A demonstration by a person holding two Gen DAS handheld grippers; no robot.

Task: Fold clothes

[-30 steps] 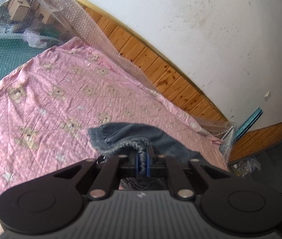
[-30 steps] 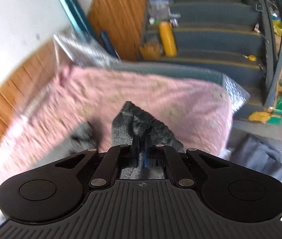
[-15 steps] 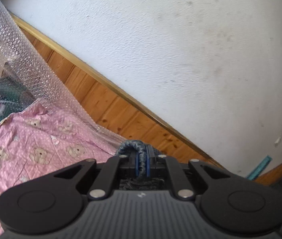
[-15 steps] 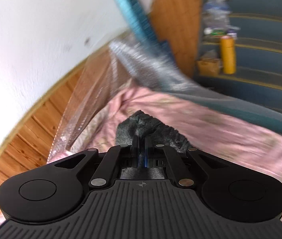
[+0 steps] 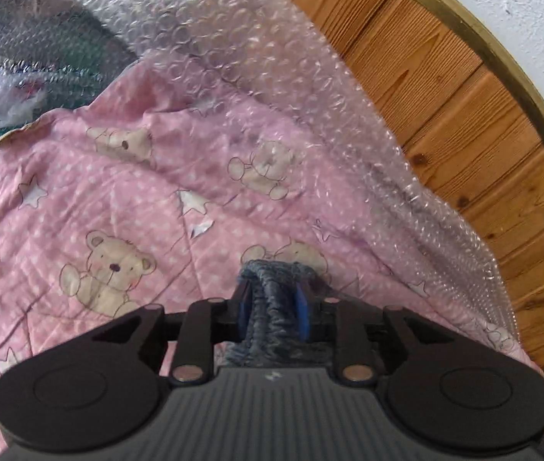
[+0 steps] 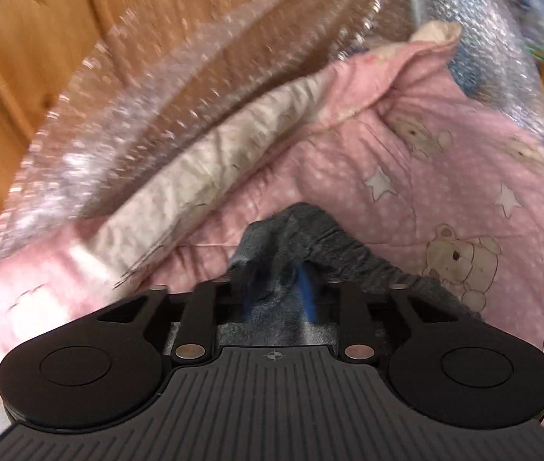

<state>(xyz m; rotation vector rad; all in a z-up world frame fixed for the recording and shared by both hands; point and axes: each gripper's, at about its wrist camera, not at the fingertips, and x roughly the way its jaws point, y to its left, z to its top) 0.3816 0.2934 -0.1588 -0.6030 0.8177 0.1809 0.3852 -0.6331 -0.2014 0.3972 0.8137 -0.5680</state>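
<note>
Grey garment (image 5: 272,299) | left gripper (image 5: 272,303) jaws clamped | right gripper (image 6: 277,288) jaws clamped

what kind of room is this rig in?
Likely a lived-in home room doubling as storage: a pink teddy-bear quilt serves as the folding surface, bubble wrap is draped along wood wall panelling, and a white plaster wall rises above.

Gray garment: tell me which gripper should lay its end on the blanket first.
Left, probably. The left gripper pinches a tight roll of the gray garment over flat pink blanket; the right gripper faces a bunched-up blanket edge in a blurred view.
</note>
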